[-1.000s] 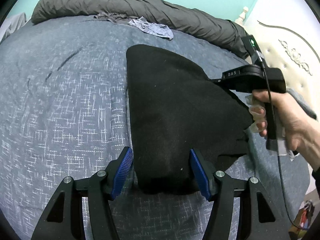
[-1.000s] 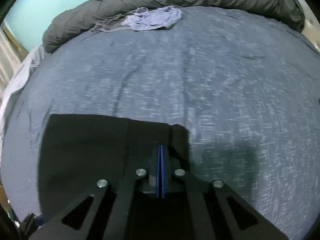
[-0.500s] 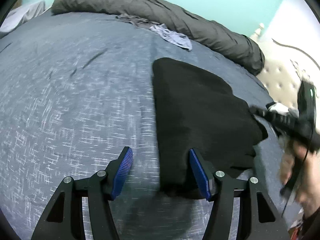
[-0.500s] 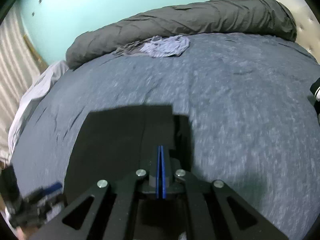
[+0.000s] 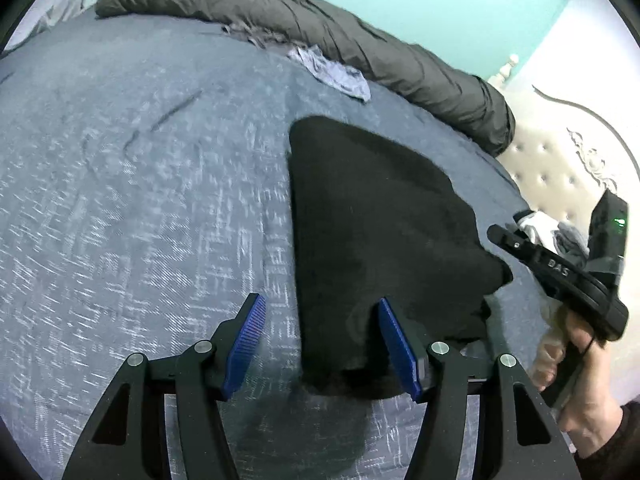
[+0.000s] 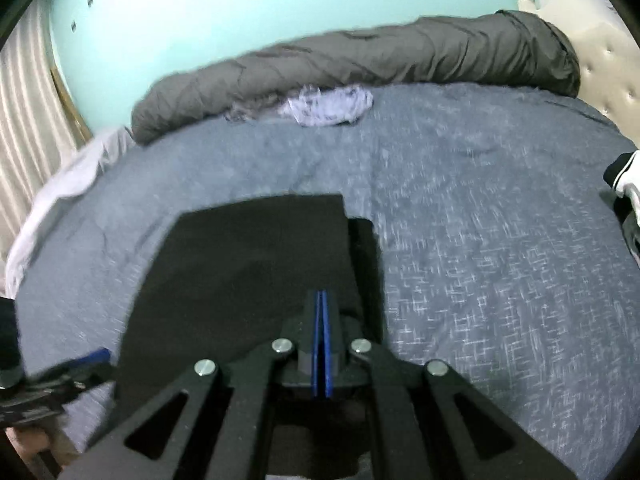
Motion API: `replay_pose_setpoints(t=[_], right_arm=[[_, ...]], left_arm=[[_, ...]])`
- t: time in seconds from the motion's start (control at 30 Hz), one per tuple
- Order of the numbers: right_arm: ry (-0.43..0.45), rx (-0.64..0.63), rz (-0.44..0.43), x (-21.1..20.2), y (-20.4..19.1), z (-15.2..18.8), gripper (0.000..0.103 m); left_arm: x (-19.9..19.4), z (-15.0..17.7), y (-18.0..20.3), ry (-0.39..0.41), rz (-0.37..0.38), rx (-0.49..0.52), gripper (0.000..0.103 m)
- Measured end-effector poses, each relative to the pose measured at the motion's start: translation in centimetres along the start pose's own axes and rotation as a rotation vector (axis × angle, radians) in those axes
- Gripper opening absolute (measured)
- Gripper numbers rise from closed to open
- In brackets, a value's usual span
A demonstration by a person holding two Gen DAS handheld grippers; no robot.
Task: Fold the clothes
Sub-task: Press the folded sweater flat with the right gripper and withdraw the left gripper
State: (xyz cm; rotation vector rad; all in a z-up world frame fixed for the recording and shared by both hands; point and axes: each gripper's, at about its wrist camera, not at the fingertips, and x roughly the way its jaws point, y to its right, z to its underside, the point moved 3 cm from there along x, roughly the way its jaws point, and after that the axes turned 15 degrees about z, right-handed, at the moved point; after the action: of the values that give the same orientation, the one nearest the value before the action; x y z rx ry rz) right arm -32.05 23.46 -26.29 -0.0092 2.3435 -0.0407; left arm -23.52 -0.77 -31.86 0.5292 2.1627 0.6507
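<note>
A black garment (image 5: pixel 380 216) lies folded on the blue-grey bed cover (image 5: pixel 140 184). My left gripper (image 5: pixel 320 344) is open just above the bed, with the garment's near edge at its right finger. In the left wrist view a hand (image 5: pixel 580 384) holds my right gripper (image 5: pixel 496 234) at the garment's right corner. Seen from the right wrist, the right gripper (image 6: pixel 322 320) is shut, its blue pads together at the garment's (image 6: pixel 248 272) folded edge. That edge rises slightly off the bed cover (image 6: pixel 480 240).
A rolled dark grey duvet (image 5: pixel 360 40) (image 6: pixel 380 60) runs along the bed's far side, a crumpled light blue garment (image 5: pixel 332 72) (image 6: pixel 328 108) against it. A tufted headboard (image 5: pixel 560 168) stands to the right. Black-and-white clothing (image 6: pixel 624 176) lies near it.
The right gripper has lowered the garment's raised corner toward the bed and stayed shut. The left gripper stayed open and shifted left, so the garment's edge now sits at its right finger.
</note>
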Motion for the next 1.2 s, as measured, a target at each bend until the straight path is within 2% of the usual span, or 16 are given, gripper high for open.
replay_pose_setpoints(t=[0.13,0.23,0.33,0.47,0.5,0.57,0.6,0.67,0.87,1.03,1.2], right_arm=[[-0.047,-0.035,0.020,1.1,-1.0,2.1,0.001],[-0.062,0.004,0.010,1.7,-0.4,2.6,0.001],[-0.037,0.072,-0.021,-0.1,0.2,1.9,0.001],[-0.074,0.154,-0.071,-2.1,-0.4,3.9,0.003],[-0.085,0.174,-0.084,-2.5,-0.6,4.5,0.006],[-0.107,0.214,-0.109,-3.4,-0.9,5.6,0.018],[-0.117,0.234,-0.122,-3.9,-1.1,6.2,0.029],[-0.143,0.267,-0.146,-4.5,-1.6,7.5,0.033],[-0.180,0.203,-0.182,-4.0,-7.2,9.3,0.034],[-0.200,0.153,-0.204,-3.2,-11.6,10.0,0.045],[-0.214,0.117,-0.181,-1.5,-15.0,9.8,0.047]], left_arm=[[0.6,0.4,-0.2,-0.029,-0.001,-0.007,0.063],[0.6,0.5,-0.2,-0.036,-0.003,-0.004,0.063],[-0.3,0.1,-0.3,-0.020,-0.006,0.010,0.063],[-2.3,0.0,-1.2,0.014,-0.024,0.003,0.063],[-2.8,0.0,-1.6,0.022,-0.028,-0.004,0.063],[-3.9,0.0,-2.3,0.039,-0.038,-0.016,0.063],[-4.5,0.1,-2.7,0.049,-0.045,-0.020,0.063],[-5.8,0.2,-3.3,0.065,-0.058,-0.029,0.063],[-9.0,0.9,-5.0,0.087,-0.082,-0.035,0.063],[-11.3,1.5,-6.2,0.101,-0.096,-0.038,0.063],[-13.4,1.7,-7.5,0.130,-0.106,-0.056,0.063]])
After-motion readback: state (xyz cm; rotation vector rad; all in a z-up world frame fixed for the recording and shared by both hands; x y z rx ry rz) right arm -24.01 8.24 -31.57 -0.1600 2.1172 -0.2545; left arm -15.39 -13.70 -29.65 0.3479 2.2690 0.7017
